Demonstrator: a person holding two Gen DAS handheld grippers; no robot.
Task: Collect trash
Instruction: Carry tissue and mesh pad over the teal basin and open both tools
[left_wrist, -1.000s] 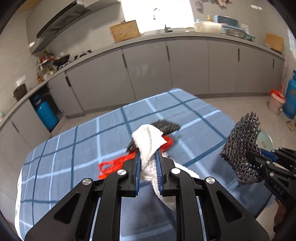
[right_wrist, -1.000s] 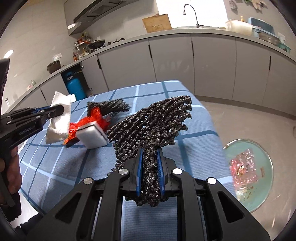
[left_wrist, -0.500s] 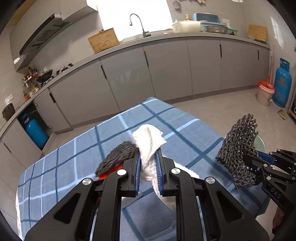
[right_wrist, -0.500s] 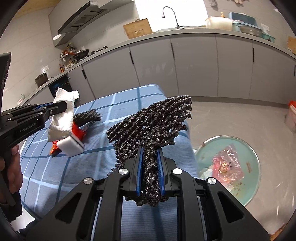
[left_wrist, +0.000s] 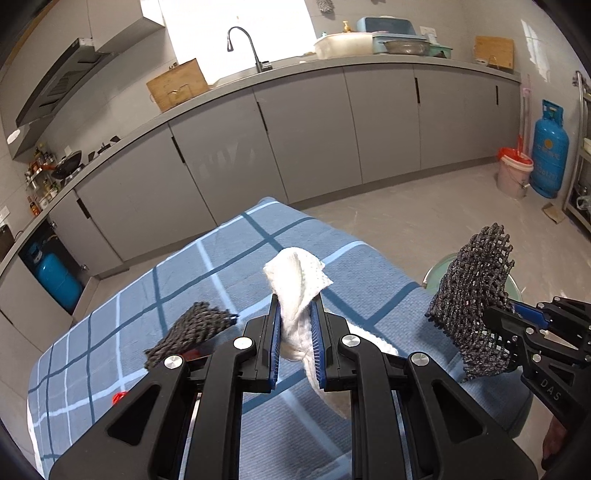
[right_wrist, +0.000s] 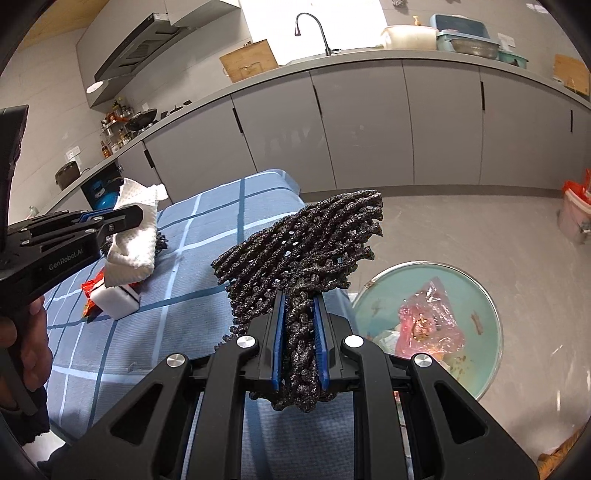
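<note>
My left gripper (left_wrist: 294, 314) is shut on a crumpled white paper towel (left_wrist: 297, 282) and holds it above the blue checked tablecloth (left_wrist: 229, 266). My right gripper (right_wrist: 300, 312) is shut on a black foam net (right_wrist: 310, 247), held up at the table's right edge; the net also shows in the left wrist view (left_wrist: 472, 295). A round teal trash bin (right_wrist: 476, 295) with a pink bag and scraps inside stands on the floor, right of the table and below the net. A second black net piece (left_wrist: 192, 328), a red wrapper (right_wrist: 92, 291) and a white block (right_wrist: 118, 301) lie on the cloth.
Grey cabinets (left_wrist: 303, 129) and a counter with a sink run along the back wall. A blue gas cylinder (left_wrist: 550, 147) and a pink bucket (left_wrist: 513, 173) stand at the far right. Another blue cylinder (left_wrist: 55, 277) sits under the counter at left.
Both grippers have swung right with their loads. The bin now lies closer below the right gripper, and the red wrapper and white block have slid out of the left wrist view.
</note>
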